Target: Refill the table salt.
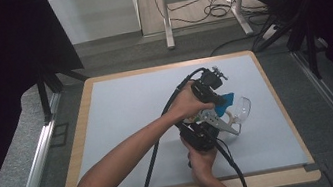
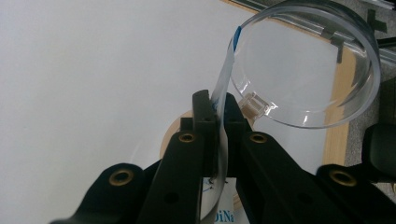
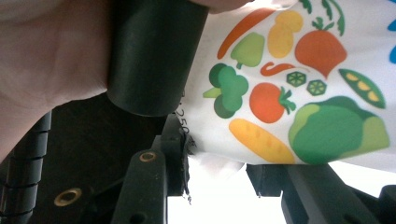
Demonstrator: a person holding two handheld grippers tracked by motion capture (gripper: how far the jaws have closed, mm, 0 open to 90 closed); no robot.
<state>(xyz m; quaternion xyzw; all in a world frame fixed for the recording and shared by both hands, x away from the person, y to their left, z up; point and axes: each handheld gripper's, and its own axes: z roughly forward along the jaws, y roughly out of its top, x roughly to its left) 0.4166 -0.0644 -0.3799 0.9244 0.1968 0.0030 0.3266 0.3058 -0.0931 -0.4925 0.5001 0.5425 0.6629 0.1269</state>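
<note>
My left gripper (image 2: 215,109) is clamped tight on the thin white edge of a flat printed pouch (image 2: 223,81) w/ a blue corner tip; in the left gripper view the two black jaws stand nearly together, the sheet edge-on between them, rising up and slightly right. Just beyond the jaw tips sits a clear round plastic lid or dish (image 2: 303,65), tilted, its rim touching or almost touching the pouch edge; can't tell which. Below the jaws I see a round tan wooden piece (image 2: 173,135), partly hidden. My right gripper (image 3: 219,172) has its jaws partway apart, w/ the lower edge of the pouch (image 3: 299,84) between them; the left jaw touches the crinkled seam, but whether both pads press on it I can't tell. That side of the pouch is white w/ bright vegetables printed on it: carrot, tomato, broccoli, cabbage, peas. A black cylinder (image 3: 152,56) and part of my hand (image 3: 51,60) are close in front of that camera. From the high view, left gripper (image 1: 218,96) and right gripper (image 1: 210,129) are close together, right-centre over the pale grey mat (image 1: 126,110) on the wood-edged desk (image 1: 80,107), pouch w/ blue part (image 1: 224,102) held between them above the surface, clear dish (image 1: 242,106) just beside on the right.
</note>
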